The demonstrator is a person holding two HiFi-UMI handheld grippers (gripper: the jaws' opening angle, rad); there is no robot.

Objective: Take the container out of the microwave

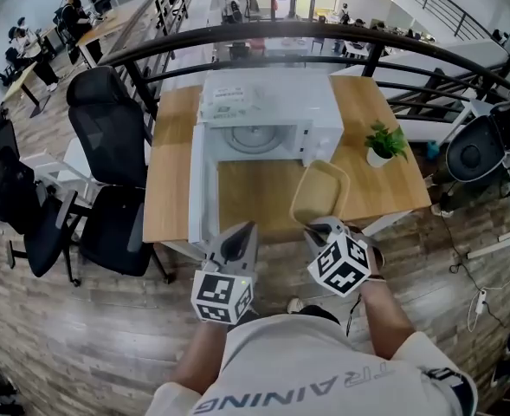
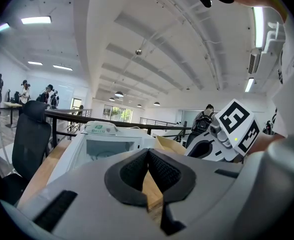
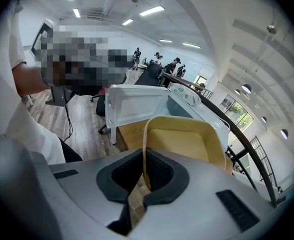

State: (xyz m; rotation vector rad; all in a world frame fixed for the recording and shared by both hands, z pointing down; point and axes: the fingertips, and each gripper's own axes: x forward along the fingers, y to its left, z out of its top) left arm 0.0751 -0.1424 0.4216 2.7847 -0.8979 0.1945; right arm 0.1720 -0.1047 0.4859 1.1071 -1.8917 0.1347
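The white microwave (image 1: 267,115) stands on the wooden table (image 1: 172,189) with its door (image 1: 198,185) swung open to the left and its cavity showing only the glass turntable. A shallow yellow container (image 1: 320,193) is out in front of it, over the table's near right part. My right gripper (image 1: 324,229) is shut on the container's near rim (image 3: 145,134), which runs down between the pads. My left gripper (image 1: 240,230) sits beside it at the table's front edge, shut with nothing in it (image 2: 147,169). The microwave (image 2: 112,144) lies ahead of it.
A small potted plant (image 1: 383,143) stands on the table's right side. Black office chairs (image 1: 107,128) crowd the table's left. A curved black railing (image 1: 324,33) runs behind the microwave. A flat white pack (image 1: 229,100) lies on the microwave's top.
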